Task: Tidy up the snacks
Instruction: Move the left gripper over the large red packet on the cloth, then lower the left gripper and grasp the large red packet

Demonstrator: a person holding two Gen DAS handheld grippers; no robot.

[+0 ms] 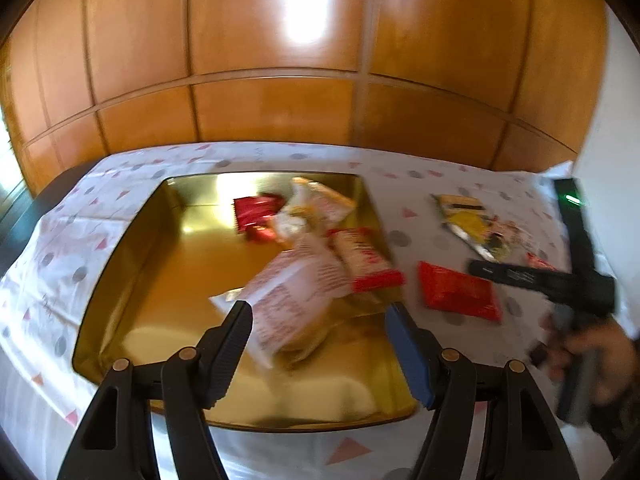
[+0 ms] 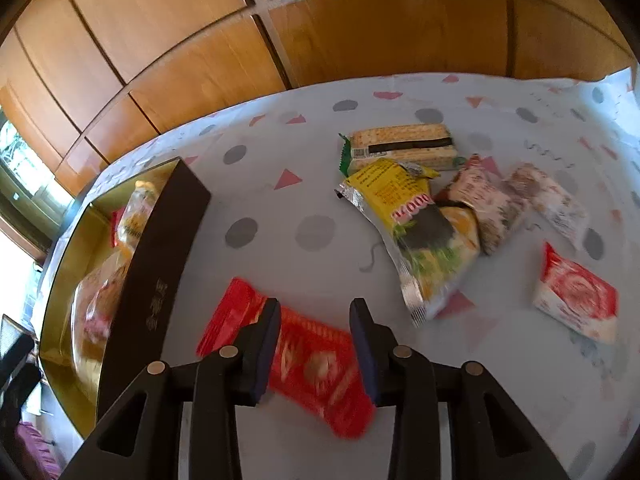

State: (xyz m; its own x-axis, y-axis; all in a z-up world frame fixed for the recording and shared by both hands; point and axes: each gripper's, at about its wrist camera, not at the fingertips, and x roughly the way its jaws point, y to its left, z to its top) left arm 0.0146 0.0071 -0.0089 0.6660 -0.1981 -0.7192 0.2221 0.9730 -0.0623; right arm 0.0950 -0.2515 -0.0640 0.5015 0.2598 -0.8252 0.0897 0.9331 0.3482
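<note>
The right gripper point(image 2: 314, 344) straddled the red packet point(image 2: 304, 356) beside the gold tray point(image 1: 132, 264) — jaws apart; left gripper point(image 1: 320, 336) gaped too — the slick wrapper might slip.

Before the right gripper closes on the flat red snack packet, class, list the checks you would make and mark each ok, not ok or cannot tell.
1. Right gripper open: ok.
2. Flat red snack packet lies between its fingers: ok.
3. Packet lies apart from the yellow noodle packet: ok.
4. Fingertips low enough to grip: cannot tell, blurred.
5. Gold metal tray has bare floor for it: ok.
6. Left gripper open, holding nothing: ok.
</note>
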